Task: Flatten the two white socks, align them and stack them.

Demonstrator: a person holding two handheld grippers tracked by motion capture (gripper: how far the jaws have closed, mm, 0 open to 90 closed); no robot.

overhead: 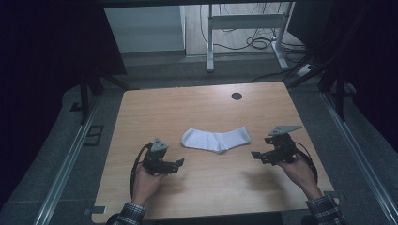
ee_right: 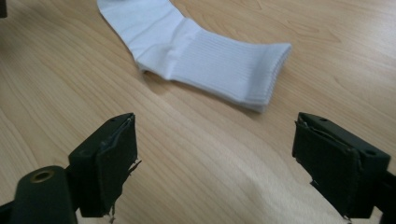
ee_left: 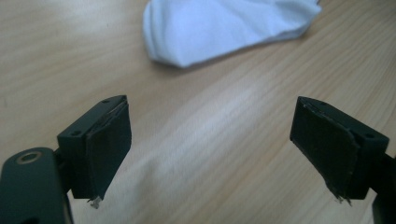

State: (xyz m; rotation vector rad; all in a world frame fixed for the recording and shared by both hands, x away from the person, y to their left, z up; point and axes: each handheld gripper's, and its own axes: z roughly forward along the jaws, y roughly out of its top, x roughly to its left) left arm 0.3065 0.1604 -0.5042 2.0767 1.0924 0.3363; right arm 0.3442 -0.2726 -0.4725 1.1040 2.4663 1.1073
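Near the middle of the wooden surface (overhead: 155, 108) lies a white sock (overhead: 217, 139), flat and slightly bent, its rounded end toward nine o'clock and its ribbed cuff toward three o'clock in the high view. At about seven o'clock from the sock, the left tool (overhead: 179, 162) sits in the person's left hand (overhead: 146, 182), its jaws pointing toward three o'clock and standing released, wide apart with nothing between them. At about four o'clock from the sock, the right tool (overhead: 255, 154) is carried by the right hand (overhead: 295, 169), its jaws pointing toward nine o'clock, likewise released and empty. Neither tool touches the sock; each is near it but apart.

From the left gripper view, the left tool (ee_left: 210, 149) shows bare wood between its two black pads (ee_left: 108, 142), and the sock's rounded end (ee_left: 219, 28) lies at twelve o'clock beyond them. From the right gripper view, the right tool (ee_right: 215, 163) also frames bare wood, with the sock (ee_right: 201, 56) ahead at twelve o'clock, its ribbed cuff nearest. Checked sleeves (overhead: 324, 211) show at the lower edge of the high view.
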